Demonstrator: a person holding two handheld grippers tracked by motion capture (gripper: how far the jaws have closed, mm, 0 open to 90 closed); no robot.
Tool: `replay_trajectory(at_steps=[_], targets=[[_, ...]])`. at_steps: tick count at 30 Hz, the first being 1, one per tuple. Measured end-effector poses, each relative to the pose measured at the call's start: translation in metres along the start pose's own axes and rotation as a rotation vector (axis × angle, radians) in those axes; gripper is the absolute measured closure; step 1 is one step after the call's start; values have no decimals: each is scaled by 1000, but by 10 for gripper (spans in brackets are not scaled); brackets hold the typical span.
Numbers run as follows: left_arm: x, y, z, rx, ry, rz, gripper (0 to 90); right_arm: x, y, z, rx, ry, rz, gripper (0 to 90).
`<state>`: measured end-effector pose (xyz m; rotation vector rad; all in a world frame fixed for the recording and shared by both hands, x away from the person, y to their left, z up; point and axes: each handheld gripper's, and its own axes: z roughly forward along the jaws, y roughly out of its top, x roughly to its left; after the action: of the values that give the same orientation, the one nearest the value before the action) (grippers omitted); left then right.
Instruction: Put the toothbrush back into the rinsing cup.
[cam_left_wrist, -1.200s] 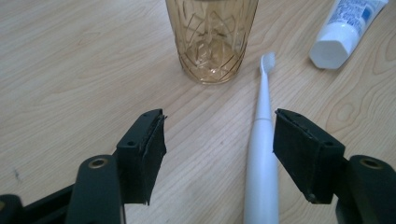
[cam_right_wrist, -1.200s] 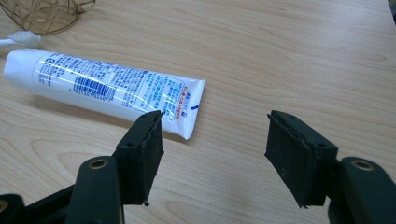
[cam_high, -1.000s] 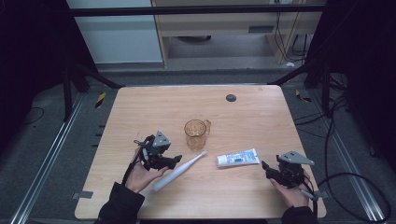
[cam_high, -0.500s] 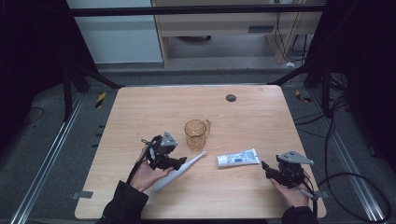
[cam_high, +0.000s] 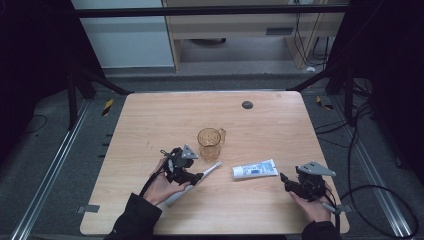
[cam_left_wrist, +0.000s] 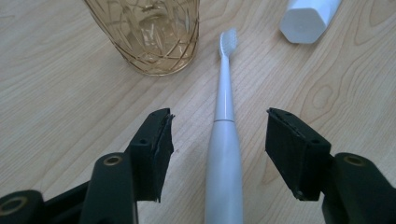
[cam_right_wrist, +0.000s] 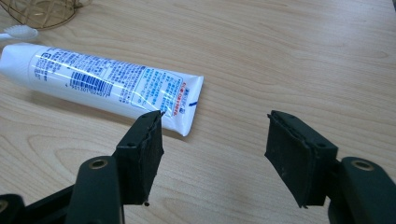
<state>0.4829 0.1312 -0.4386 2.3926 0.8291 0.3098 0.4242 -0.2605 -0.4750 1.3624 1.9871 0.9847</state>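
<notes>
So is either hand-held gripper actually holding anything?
No. The left hand-held gripper is open around the toothbrush handle; the right hand-held gripper is open beside the toothpaste tube.

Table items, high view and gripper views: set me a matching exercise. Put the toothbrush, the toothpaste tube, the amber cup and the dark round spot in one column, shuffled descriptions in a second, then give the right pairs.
Things
1. toothbrush
2. toothpaste tube
3. amber cup
4. dark round spot

Descriptions
A. stands upright near the table's middle
B. lies between the open jaws of the left gripper
C. sits on the far part of the table, away from both hands
D. lies flat, its crimped end nearest the open right gripper

Pairs: 1-B, 2-D, 3-A, 4-C
</notes>
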Motion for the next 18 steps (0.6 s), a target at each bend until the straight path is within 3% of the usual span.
replay_trajectory(at_steps=[10,18], targets=[[-2,-1,12,74,-24,18,476,-1,-1,0,3,5,-3,365],[-3,-3,17,120,-12,44,540,0,-1,1,9,9,-6,365]])
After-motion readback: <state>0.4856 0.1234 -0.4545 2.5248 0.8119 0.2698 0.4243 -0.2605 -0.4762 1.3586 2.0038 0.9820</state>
